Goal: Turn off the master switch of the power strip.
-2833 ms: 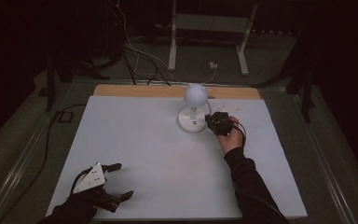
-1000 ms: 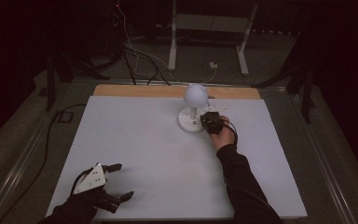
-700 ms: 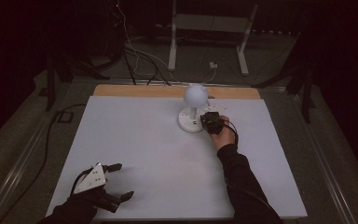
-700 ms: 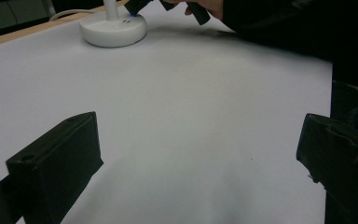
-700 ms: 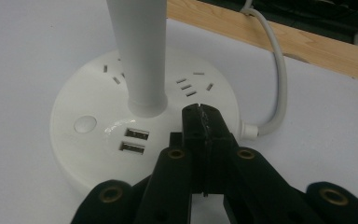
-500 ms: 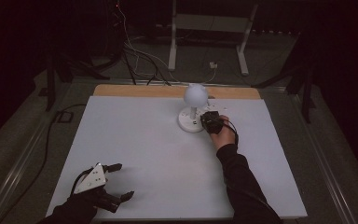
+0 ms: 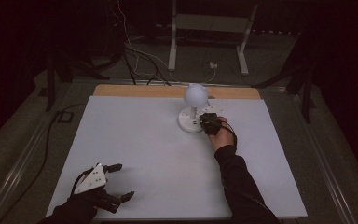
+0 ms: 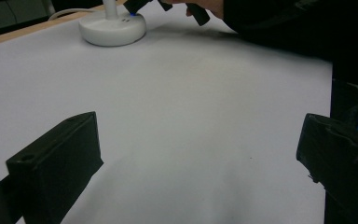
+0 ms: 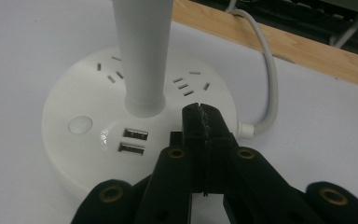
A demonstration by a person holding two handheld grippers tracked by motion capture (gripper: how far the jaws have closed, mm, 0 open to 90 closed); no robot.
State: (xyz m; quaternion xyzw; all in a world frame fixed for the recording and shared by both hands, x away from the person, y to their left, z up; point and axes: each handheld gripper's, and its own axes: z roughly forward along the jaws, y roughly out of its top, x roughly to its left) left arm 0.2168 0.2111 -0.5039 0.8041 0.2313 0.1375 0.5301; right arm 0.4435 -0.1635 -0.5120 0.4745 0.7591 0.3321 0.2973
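While the left tongs [image 7: 116, 183] rest spread wide at the surface's [image 7: 140, 154] seven o'clock corner, the right tongs [image 9: 200, 116], pressed together and empty, touch the lamp base [image 9: 84, 140] near twelve o'clock; its round button [image 9: 80, 124] lies toward their nine o'clock, so the right hand is nearer

My table [image 7: 135, 154] has a white sheet over it, wood strip [image 7: 135, 90] at the back, and just the lamp base [image 7: 189, 124] sitting on it.

No readable text, label, brand or number anywhere.
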